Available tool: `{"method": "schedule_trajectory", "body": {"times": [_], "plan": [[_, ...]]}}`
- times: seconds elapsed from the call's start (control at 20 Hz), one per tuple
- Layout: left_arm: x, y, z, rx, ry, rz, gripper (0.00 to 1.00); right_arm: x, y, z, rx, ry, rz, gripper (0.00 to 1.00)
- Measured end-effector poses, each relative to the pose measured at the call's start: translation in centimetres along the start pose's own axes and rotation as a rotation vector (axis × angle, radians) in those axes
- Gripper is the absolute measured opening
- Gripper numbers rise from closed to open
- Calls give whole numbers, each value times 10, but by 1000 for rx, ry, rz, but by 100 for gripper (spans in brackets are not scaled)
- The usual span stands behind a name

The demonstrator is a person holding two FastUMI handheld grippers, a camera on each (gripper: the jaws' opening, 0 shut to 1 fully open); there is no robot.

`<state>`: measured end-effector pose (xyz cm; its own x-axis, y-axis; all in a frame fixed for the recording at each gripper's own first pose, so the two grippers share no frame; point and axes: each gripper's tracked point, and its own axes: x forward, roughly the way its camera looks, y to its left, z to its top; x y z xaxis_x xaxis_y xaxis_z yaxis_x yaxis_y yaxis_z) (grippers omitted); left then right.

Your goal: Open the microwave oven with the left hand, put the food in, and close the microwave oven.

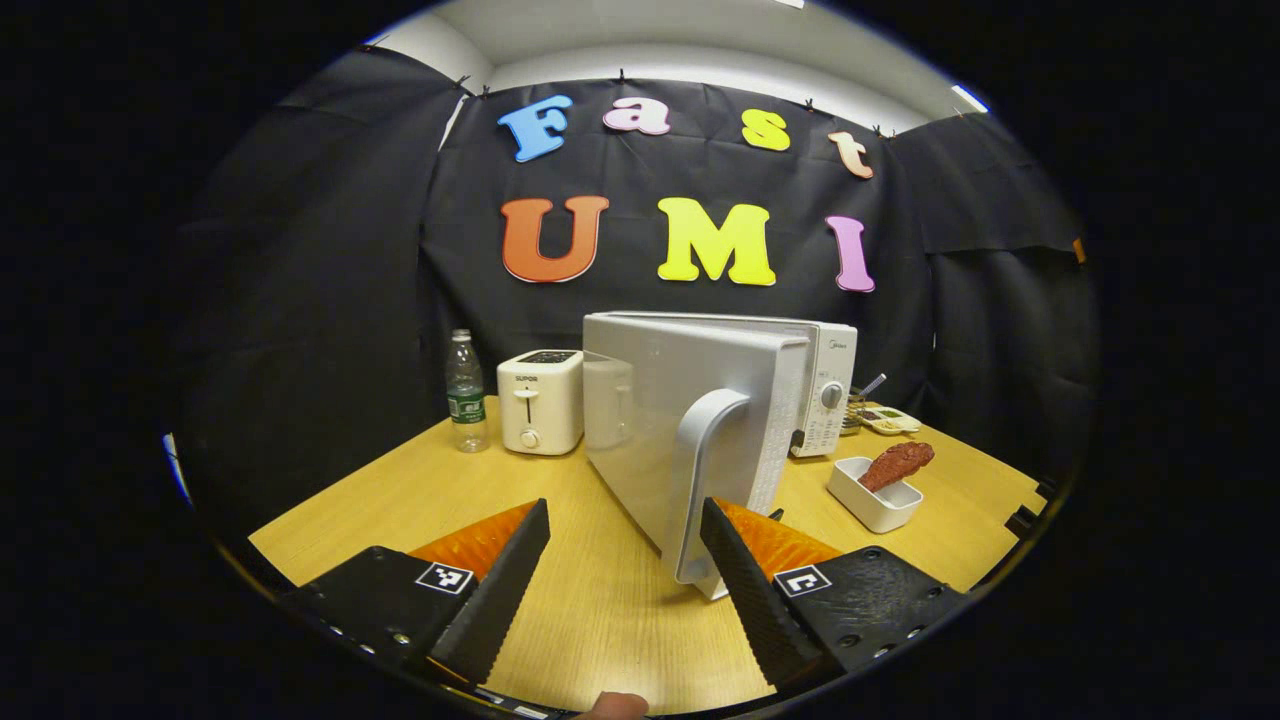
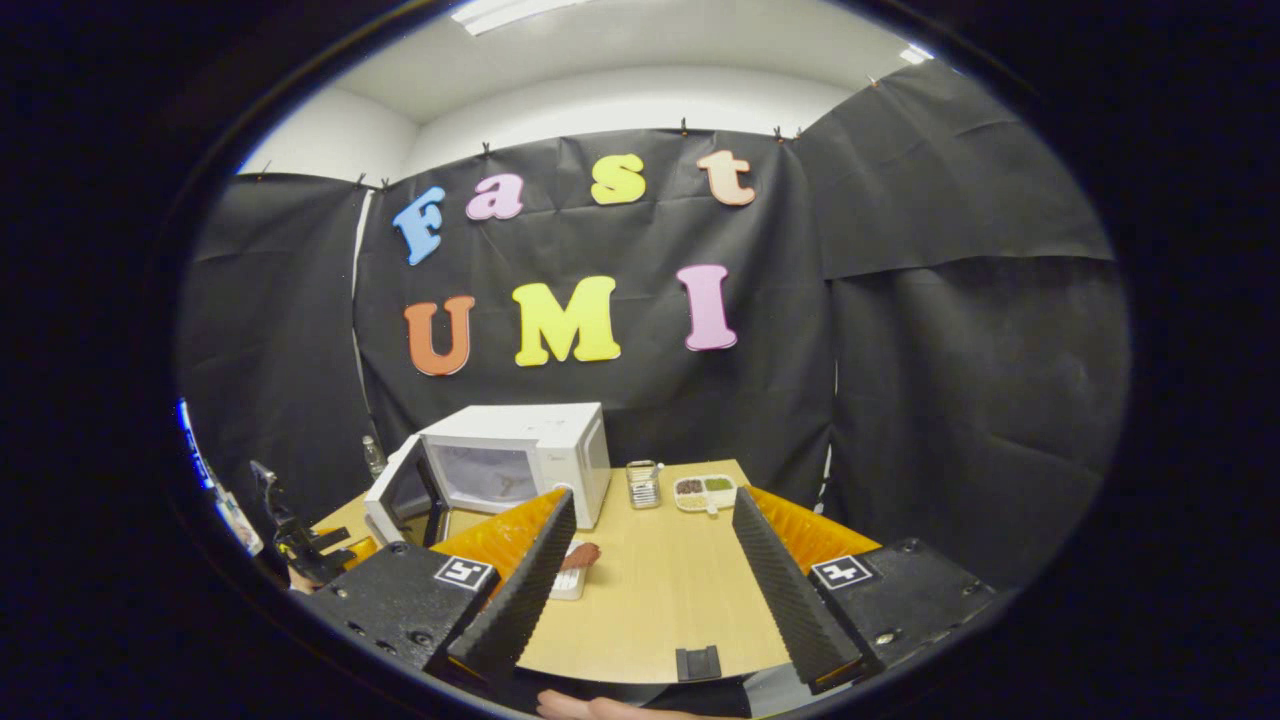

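In the left gripper view, the left gripper [image 1: 625, 575] sits low over the wooden table [image 1: 560, 520] with its fingers spread wide and nothing between them. Just ahead of its right finger [image 1: 745, 590] stands the handle [image 1: 705, 480] of the microwave door [image 1: 690, 430]; whether that finger touches the handle cannot be told. The door is swung partway open toward the gripper, edge-on, and the microwave [image 1: 830, 390] body with its dial panel stands behind it. To the right of the door, on the table, lies a white dish [image 1: 875, 495] with a piece of reddish-brown food [image 1: 897, 463] resting in it, well apart from the gripper. Farther back on the left stand a white toaster [image 1: 540, 402] and a clear water bottle [image 1: 465, 392].

In the right gripper view, the right gripper [image 2: 650, 590] is held over the near edge of the table [image 2: 650, 600], fingers spread and empty. The food [image 2: 580, 556] in its dish [image 2: 568, 585] lies just past the left finger [image 2: 520, 590], partly hidden by it. Beyond that stands the microwave [image 2: 530, 455] with its door [image 2: 395, 495] open to the left. Near the far table edge sit a small metal rack [image 2: 642, 483] and a tray of condiments [image 2: 705, 490].
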<state>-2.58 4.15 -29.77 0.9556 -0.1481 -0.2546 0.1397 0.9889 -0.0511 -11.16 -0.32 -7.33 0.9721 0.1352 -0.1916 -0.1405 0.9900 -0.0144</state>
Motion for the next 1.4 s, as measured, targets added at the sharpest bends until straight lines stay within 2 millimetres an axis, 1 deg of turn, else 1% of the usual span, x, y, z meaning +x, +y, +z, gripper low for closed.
{"method": "schedule_trajectory", "body": {"times": [0.05, 0.15, 0.2, 0.25, 0.3, 0.35, 0.4, 0.5, 0.65, 0.7, 0.75, 0.8, 0.85, 0.9, 0.95, 1.0, 1.05, 1.1, 1.15, 1.25, 1.3, 1.35, 1.4], "plan": [[-7, 4, 4, 0, -6, 4, 93, 3, 0, -1, 0, 5, -3, 100], [-23, 9, 17, 7, -32, 15, 93, 8, 1, -3, 1, 14, -8, 100], [-30, 12, 23, 5, -45, 19, 93, 10, 2, -3, 3, 15, -10, 92], [-37, 13, 30, 0, -55, 13, 93, 13, 2, -3, 3, 15, -12, 92], [-43, 12, 36, -1, -61, 14, 93, 16, 2, -4, 2, 17, -15, 100], [-48, 14, 41, 5, -65, 27, 93, 21, 2, -7, -2, 22, -16, 92], [-52, 16, 47, 14, -72, 44, 93, 27, 2, -11, -7, 28, -14, 100], [-61, 12, 62, 31, -82, 57, 93, 41, 4, -19, -24, 45, -3, 100], [-71, -5, 89, 48, -108, 44, 93, 67, 8, -37, -46, 90, 21, 100], [-73, -9, 99, 55, -124, 44, 93, 77, 9, -41, -47, 106, 31, 100], [-73, -18, 109, 59, -138, 30, 93, 87, 11, -46, -45, 119, 46, 100], [-74, -28, 117, 60, -156, 17, 93, 98, 13, -52, -43, 139, 61, 93], [-74, -36, 125, 59, -162, 3, 93, 110, 12, -59, -35, 157, 67, 100], [-73, -45, 132, 61, -170, -7, 93, 123, 9, -66, -28, 178, 70, 93], [-72, -52, 138, 66, -172, -11, 93, 136, 9, -73, -26, 198, 82, 100], [-72, -57, 144, 73, -172, -12, 93, 149, 9, -80, -26, 220, 95, 100], [-72, -63, 153, 80, -183, -12, 93, 163, 8, -88, -25, 242, 107, 100], [-71, -68, 165, 84, -198, -9, 93, 178, 6, -97, -20, 267, 118, 93], [-69, -73, 173, 84, -209, -10, 93, 192, 6, -105, -2, 297, 137, 100], [-63, -83, 187, 72, -225, -1, 93, 216, 15, -128, 45, 385, 200, 100], [-61, -91, 192, 66, -227, -9, 93, 225, 20, -140, 71, 435, 236, 100], [-59, -99, 198, 60, -231, -17, 93, 233, 27, -152, 100, 484, 271, 97], [-56, -103, 203, 57, -233, -16, 93, 239, 34, -162, 128, 534, 309, 83]]}}
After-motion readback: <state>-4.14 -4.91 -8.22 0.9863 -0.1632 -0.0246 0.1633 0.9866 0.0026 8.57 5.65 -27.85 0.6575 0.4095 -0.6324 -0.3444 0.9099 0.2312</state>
